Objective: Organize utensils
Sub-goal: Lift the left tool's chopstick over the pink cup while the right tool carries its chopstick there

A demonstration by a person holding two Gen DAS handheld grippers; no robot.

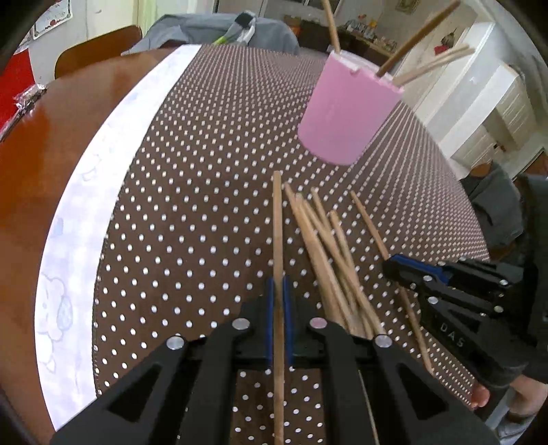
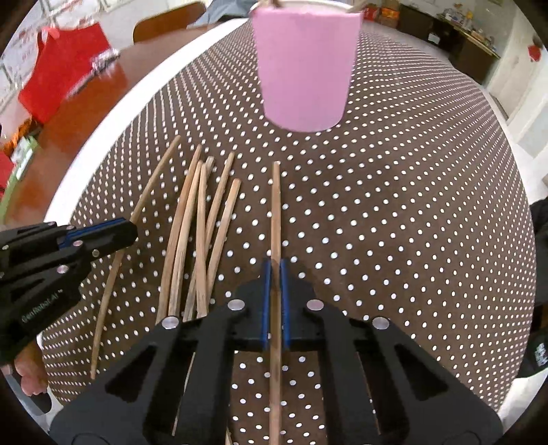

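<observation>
A pink cup (image 1: 346,109) (image 2: 306,68) stands on the dotted cloth with several wooden chopsticks (image 1: 416,37) leaning out of its top. Several loose chopsticks (image 1: 325,246) (image 2: 195,222) lie in a fanned pile in front of it. My left gripper (image 1: 278,284) (image 2: 133,229) is shut on one chopstick (image 1: 277,222) at the pile's left edge, blue pads pressing both sides. My right gripper (image 2: 275,265) (image 1: 394,265) is shut on another chopstick (image 2: 275,205) to the right of the pile. Both held sticks point toward the cup.
The brown white-dotted tablecloth (image 1: 205,171) has a white patterned border (image 1: 85,205) over a wooden table (image 1: 51,137). A red bag (image 2: 58,78) lies at the far left, with a chair back (image 1: 99,48) and grey clothing (image 1: 205,30) behind. A person's fingers (image 2: 30,380) hold the left gripper's handle.
</observation>
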